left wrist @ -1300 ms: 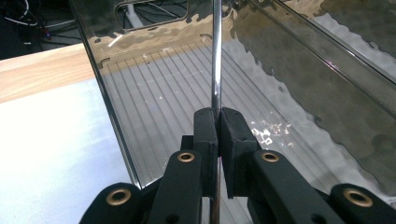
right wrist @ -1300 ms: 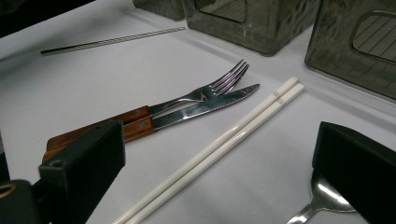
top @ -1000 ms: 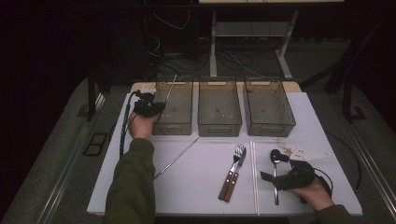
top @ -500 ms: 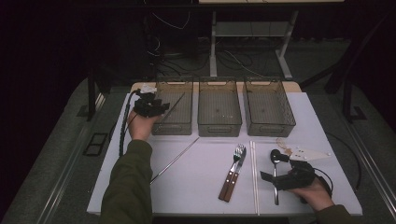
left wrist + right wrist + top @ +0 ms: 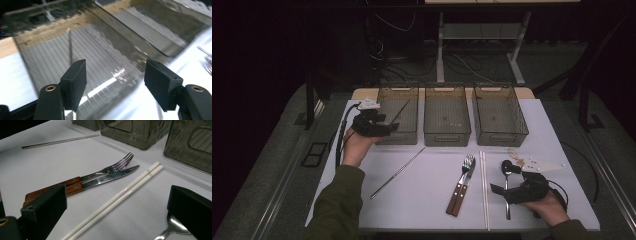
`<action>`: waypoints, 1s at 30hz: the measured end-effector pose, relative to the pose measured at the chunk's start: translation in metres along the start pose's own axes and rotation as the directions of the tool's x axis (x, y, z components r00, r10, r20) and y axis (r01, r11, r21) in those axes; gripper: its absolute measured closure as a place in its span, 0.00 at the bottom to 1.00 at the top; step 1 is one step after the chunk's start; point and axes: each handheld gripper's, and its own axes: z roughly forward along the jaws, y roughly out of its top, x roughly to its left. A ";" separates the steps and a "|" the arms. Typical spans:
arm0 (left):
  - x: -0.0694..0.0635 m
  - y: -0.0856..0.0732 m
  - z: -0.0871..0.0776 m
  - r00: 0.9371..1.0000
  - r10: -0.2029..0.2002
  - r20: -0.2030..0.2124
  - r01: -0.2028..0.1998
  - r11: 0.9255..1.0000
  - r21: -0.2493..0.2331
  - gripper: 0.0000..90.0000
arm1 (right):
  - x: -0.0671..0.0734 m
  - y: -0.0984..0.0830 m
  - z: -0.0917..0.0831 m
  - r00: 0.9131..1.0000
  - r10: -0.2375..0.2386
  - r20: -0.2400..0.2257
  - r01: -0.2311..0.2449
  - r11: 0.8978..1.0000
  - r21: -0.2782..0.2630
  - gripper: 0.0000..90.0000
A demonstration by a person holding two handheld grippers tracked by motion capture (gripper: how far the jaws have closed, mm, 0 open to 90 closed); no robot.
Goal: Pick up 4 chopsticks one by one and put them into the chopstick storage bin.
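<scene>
Your left gripper (image 5: 113,82) has just been opening: its two black jaws now stand well apart with nothing between them, and no pad touches anything. Straight past the jaws lies the leftmost of three smoky clear bins (image 5: 82,62), and a thin metal chopstick (image 5: 70,46) rests on its ribbed floor. In the high view that gripper (image 5: 374,125) sits at the near left corner of that bin (image 5: 404,137), with the chopstick (image 5: 399,111) leaning diagonally inside.

Your right gripper (image 5: 117,212) is also open wide and holds nothing. Between its jaws, on the white table (image 5: 45,162), lies a pair of white chopsticks (image 5: 117,201) side by side. Just under the right-hand jaw shows the bowl of a metal spoon (image 5: 172,226); whether the jaw touches it you cannot tell. Beyond the chopsticks lie a wood-handled fork (image 5: 110,170) and knife (image 5: 112,177), touching each other.

From above, a second metal chopstick (image 5: 398,172) lies loose on the table between your two hands, in front of the left bin. The middle bin (image 5: 447,131) and right bin (image 5: 501,134) stand in a row beside it.
</scene>
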 end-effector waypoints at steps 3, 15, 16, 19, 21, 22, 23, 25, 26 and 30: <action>-0.011 -0.006 -0.004 1.000 0.018 0.013 -0.018 1.000 0.002 0.34 | 0.000 0.000 0.000 1.000 -0.001 0.001 0.001 1.000 0.000 0.03; -0.046 -0.044 -0.014 0.997 0.019 0.070 -0.024 0.998 0.061 0.31 | 0.000 0.000 0.000 1.000 -0.002 0.002 0.002 1.000 -0.001 0.03; -0.048 -0.047 -0.015 0.997 0.019 0.075 -0.024 0.997 0.069 0.32 | 0.001 0.000 0.000 1.000 -0.002 0.003 0.002 1.000 0.001 0.03; -0.053 -0.056 -0.017 0.997 0.019 0.076 -0.026 0.995 0.094 0.32 | 0.001 0.000 0.000 1.000 -0.007 0.003 0.007 1.000 0.000 0.03; -0.054 -0.061 -0.019 0.997 0.018 0.081 -0.027 0.995 0.100 0.34 | 0.001 0.000 -0.001 1.000 -0.006 0.004 0.006 1.000 0.000 0.03; -0.055 -0.063 -0.019 0.997 0.020 0.080 -0.028 0.994 0.107 0.35 | 0.001 0.000 -0.001 1.000 -0.006 0.004 0.006 1.000 0.000 0.03; -0.056 -0.065 -0.019 0.996 0.014 0.084 -0.023 0.993 0.113 0.37 | 0.001 0.000 -0.001 1.000 -0.006 0.005 0.006 1.000 0.000 0.03; -0.058 -0.069 -0.019 0.996 0.021 0.092 -0.033 0.991 0.130 0.40 | 0.000 0.000 -0.001 1.000 -0.008 0.006 0.008 1.000 0.000 0.03; -0.058 -0.071 -0.019 0.995 0.022 0.100 -0.036 0.989 0.142 0.43 | 0.001 0.000 -0.001 1.000 -0.009 0.006 0.009 1.000 0.000 0.03; -0.061 -0.080 -0.016 0.993 0.018 0.117 -0.037 0.985 0.168 0.49 | 0.001 0.000 0.000 1.000 -0.008 0.005 0.008 1.000 0.004 0.03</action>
